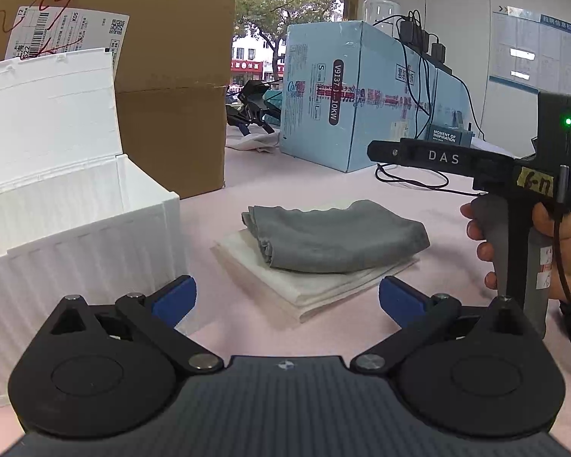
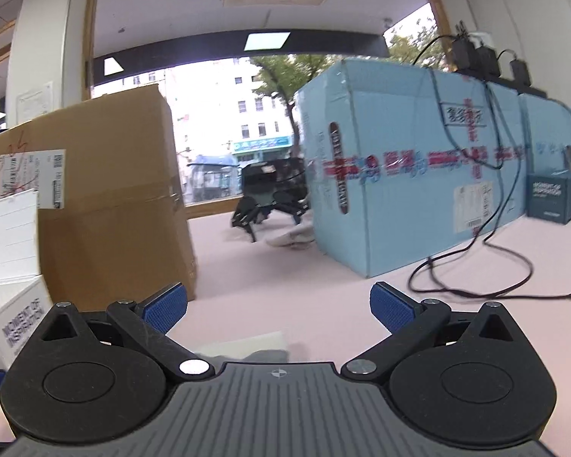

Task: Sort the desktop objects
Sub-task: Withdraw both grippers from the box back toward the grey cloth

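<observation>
A folded grey cloth (image 1: 335,236) lies on a folded white cloth (image 1: 316,285) on the pink tabletop, straight ahead of my left gripper (image 1: 287,299), which is open and empty just short of the pile. An open white storage box (image 1: 68,236) with a raised lid stands at the left. In the left wrist view a hand holds the right gripper's grey handle (image 1: 514,251) to the right of the cloths. My right gripper (image 2: 278,310) is open and empty, held above the table. A sliver of the cloth pile (image 2: 247,350) shows below it.
A big brown cardboard box (image 1: 163,95) stands behind the white box. A light blue carton (image 1: 346,95) with chargers and black cables (image 2: 476,274) sits at the back right. A black gadget (image 2: 270,198) lies between the two boxes. A small dark box (image 2: 554,198) is at the far right.
</observation>
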The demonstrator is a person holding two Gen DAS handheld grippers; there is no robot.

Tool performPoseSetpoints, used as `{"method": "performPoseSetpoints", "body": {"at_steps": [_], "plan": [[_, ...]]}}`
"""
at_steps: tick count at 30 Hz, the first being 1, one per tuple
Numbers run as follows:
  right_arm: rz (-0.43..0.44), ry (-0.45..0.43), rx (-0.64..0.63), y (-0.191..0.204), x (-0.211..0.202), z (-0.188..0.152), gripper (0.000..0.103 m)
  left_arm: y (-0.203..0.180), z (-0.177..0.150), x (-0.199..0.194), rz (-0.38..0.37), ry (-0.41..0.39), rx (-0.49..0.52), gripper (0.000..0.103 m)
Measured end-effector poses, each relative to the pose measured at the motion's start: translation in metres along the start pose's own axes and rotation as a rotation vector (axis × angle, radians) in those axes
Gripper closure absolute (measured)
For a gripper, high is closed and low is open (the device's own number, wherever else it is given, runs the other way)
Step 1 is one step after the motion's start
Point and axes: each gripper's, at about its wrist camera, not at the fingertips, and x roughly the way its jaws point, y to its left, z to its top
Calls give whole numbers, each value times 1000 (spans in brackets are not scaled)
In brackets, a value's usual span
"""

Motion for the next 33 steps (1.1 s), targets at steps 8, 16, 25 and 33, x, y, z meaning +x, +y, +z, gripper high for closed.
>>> {"method": "performPoseSetpoints", "body": {"at_steps": [8,16,25,33], "plan": [[7,95,-54,0,12,-3,0,-4,1,7,12,40,24,0],[21,173,-8,-1,23,-5,0,-36,15,-10,88,-78,92,0],[-20,151,60,-13,16,1,0,-78,90,-1,175,-278,-34,0],[-44,132,56,-15,14,1,0,-73,94,50,277,-195,-139,0]]}}
